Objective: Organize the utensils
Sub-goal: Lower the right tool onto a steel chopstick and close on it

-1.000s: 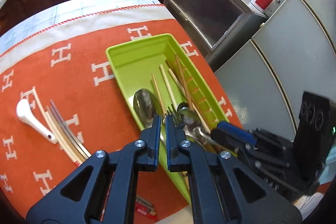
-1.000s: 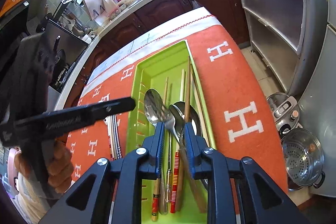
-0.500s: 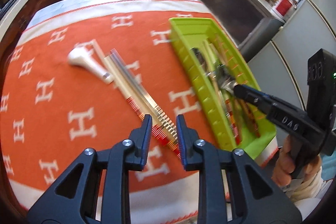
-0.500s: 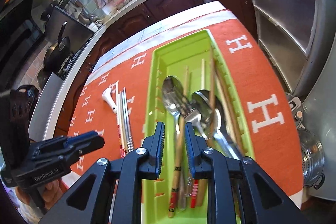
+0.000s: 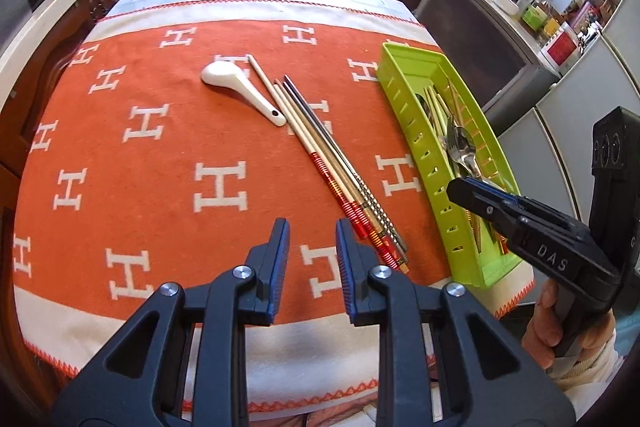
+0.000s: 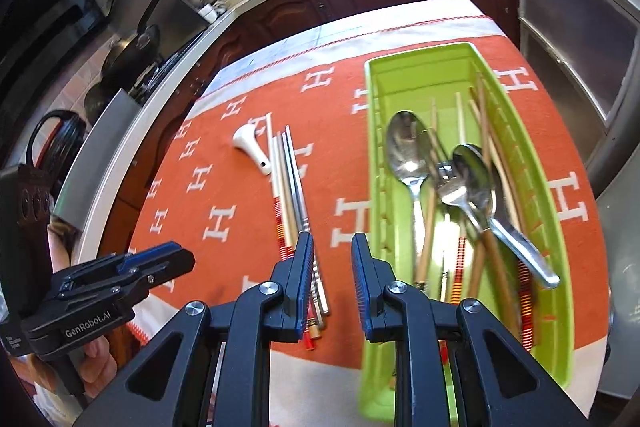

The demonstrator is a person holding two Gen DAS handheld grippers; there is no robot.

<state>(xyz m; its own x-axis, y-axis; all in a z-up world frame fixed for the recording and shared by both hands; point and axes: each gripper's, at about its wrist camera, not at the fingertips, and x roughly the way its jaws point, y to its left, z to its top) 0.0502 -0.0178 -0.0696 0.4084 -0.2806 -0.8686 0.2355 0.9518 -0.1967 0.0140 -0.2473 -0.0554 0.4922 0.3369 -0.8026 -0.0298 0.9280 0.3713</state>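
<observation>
The green tray (image 6: 532, 163) lies on the orange cloth (image 6: 240, 219) that covers the worktop; inside it are two steel spoons (image 6: 408, 151), a fork and several chopsticks. Left of the tray, on the cloth, a bundle of chopsticks (image 6: 290, 187) lies lengthwise, with a white ceramic spoon (image 6: 250, 147) touching its far end. The right tongs (image 6: 332, 259) hang just left of the tray's near end, slightly parted and empty. The left tongs (image 6: 160, 259) are further left of the tray

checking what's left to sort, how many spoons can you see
3: a white spoon on the cloth left of the chopsticks, and two metal spoons in the green tray. More may hide underneath.
</observation>
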